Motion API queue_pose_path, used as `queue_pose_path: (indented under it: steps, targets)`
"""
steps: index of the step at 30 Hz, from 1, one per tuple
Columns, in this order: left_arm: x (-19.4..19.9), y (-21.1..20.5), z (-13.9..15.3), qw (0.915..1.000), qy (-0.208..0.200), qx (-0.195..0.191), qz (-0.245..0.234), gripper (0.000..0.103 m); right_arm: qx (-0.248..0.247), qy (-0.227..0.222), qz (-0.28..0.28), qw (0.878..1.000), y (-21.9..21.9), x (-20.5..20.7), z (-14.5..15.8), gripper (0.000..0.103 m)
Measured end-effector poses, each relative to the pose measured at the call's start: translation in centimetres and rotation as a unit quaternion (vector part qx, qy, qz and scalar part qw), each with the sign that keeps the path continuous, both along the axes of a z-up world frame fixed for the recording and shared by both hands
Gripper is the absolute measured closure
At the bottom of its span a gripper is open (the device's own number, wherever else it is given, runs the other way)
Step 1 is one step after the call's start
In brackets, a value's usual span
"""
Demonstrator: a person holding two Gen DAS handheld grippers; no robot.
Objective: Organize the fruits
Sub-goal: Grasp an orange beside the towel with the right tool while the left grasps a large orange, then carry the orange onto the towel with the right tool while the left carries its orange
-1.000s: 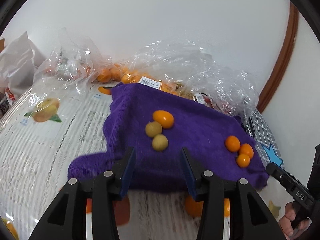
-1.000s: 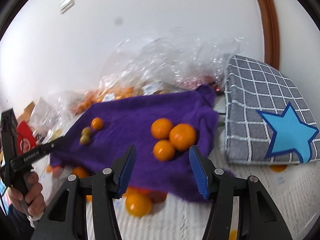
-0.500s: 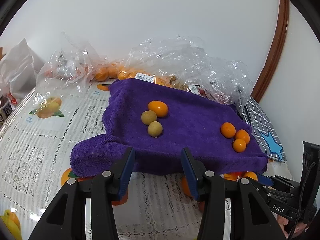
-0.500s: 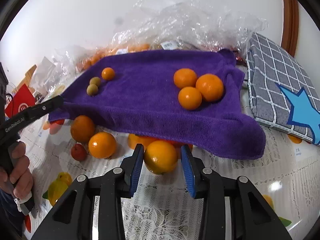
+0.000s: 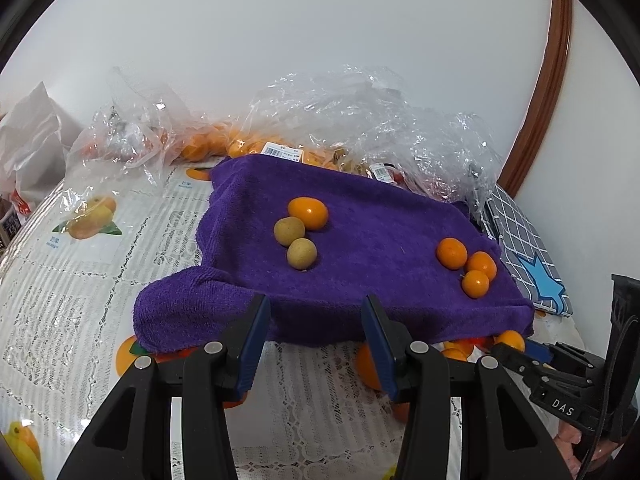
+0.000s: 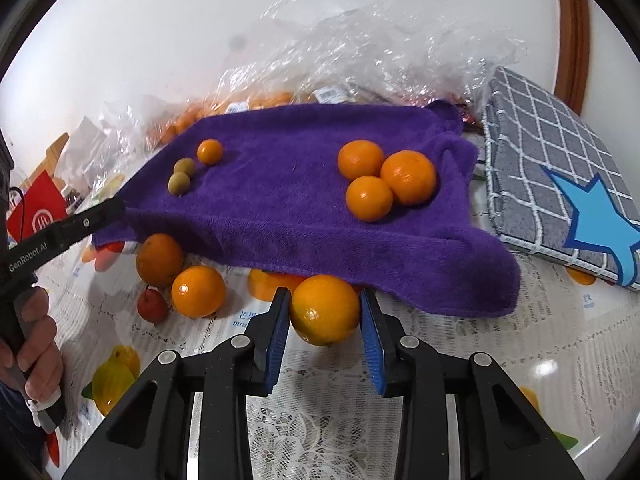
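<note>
A purple towel (image 5: 372,240) (image 6: 280,200) covers a raised surface. On it lie three oranges (image 6: 384,176) (image 5: 466,268) at the right, and a small orange (image 5: 308,213) with two yellow-green fruits (image 5: 296,242) at the left. My right gripper (image 6: 324,312) is closed on an orange (image 6: 325,309) at the towel's front edge. More oranges (image 6: 198,291) and a small red fruit (image 6: 152,307) lie on the table to its left. My left gripper (image 5: 316,312) is open and empty before the towel's front edge.
Clear plastic bags (image 5: 360,120) with more oranges lie behind the towel by the wall. A grey checked pad with a blue star (image 6: 560,184) lies at the right. A lace tablecloth with fruit prints (image 5: 80,248) covers the table. A red packet (image 6: 36,208) stands far left.
My right gripper dropped to the table in front of the towel and closed around an orange. My left gripper pulled back a little and stayed open.
</note>
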State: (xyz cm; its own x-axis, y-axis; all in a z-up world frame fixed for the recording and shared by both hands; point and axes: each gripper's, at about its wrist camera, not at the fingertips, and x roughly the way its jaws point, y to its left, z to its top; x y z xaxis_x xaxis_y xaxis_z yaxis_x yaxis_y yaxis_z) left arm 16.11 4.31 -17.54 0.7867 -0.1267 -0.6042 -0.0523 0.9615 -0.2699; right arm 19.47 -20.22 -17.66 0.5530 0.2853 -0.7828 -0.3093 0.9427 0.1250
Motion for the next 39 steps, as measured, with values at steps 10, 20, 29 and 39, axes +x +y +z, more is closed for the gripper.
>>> queue_pose_path:
  steps: [10,20,29,39]
  targets:
    - [0.4,-1.1,-0.6,0.9985,0.02,-0.016,-0.048,0.058,-0.011,-0.024,-0.032,0.999,-1.9,-0.6,0.7,0.069]
    - [0.8,-3.3,-1.6,0.9922,0.053,-0.025,-0.11,0.058,0.019,-0.006,-0.08,0.997,-4.3,-0.2,0.4,0.068]
    - [1.8,-5.3,-2.7,0.9884,0.095,0.019,-0.117,0.058,-0.004,-0.001,-0.058,0.998,-3.0,-0.2,0.1,0.068]
    - [1.9,-4.8,-2.6,0.9891,0.093,0.007,-0.114,0.063,-0.047,0.019,-0.041,0.998,-1.6,0.3,-0.7,0.067]
